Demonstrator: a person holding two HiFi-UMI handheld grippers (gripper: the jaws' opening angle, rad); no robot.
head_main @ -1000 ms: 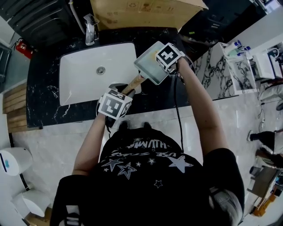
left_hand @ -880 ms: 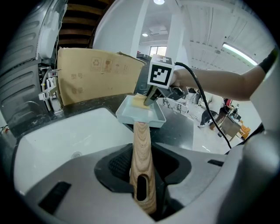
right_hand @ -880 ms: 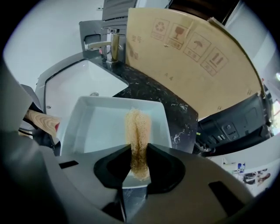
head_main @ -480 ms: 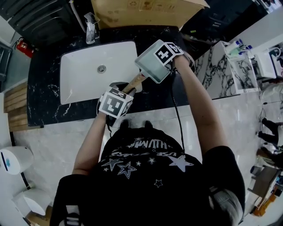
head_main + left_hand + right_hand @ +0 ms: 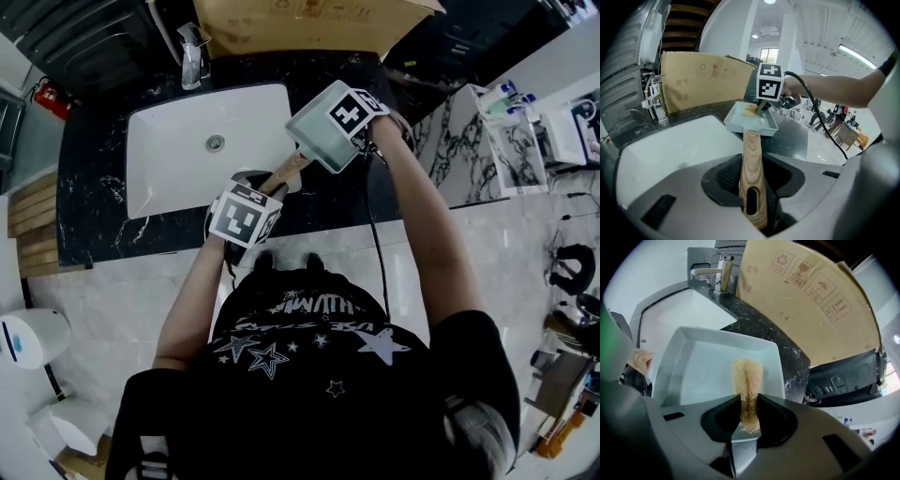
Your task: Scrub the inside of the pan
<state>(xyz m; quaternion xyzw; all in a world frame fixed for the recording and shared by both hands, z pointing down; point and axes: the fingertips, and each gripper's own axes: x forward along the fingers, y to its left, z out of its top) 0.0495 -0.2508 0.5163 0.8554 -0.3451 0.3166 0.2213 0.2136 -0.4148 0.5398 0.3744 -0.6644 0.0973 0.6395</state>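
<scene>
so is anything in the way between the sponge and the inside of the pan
Nothing visible does. The sponge, pinched in the right gripper, reaches into the pan, whose floor is bare around it. The left gripper clamps only the wooden handle, outside the pan's walls.

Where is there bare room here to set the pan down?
The sink basin is bare but for its drain. The counter is free left of the sink and in the strip between sink and box, right of the faucet. Crowded at the sink's right rim: the pan, the left gripper on its handle, the right gripper with the sponge.
</scene>
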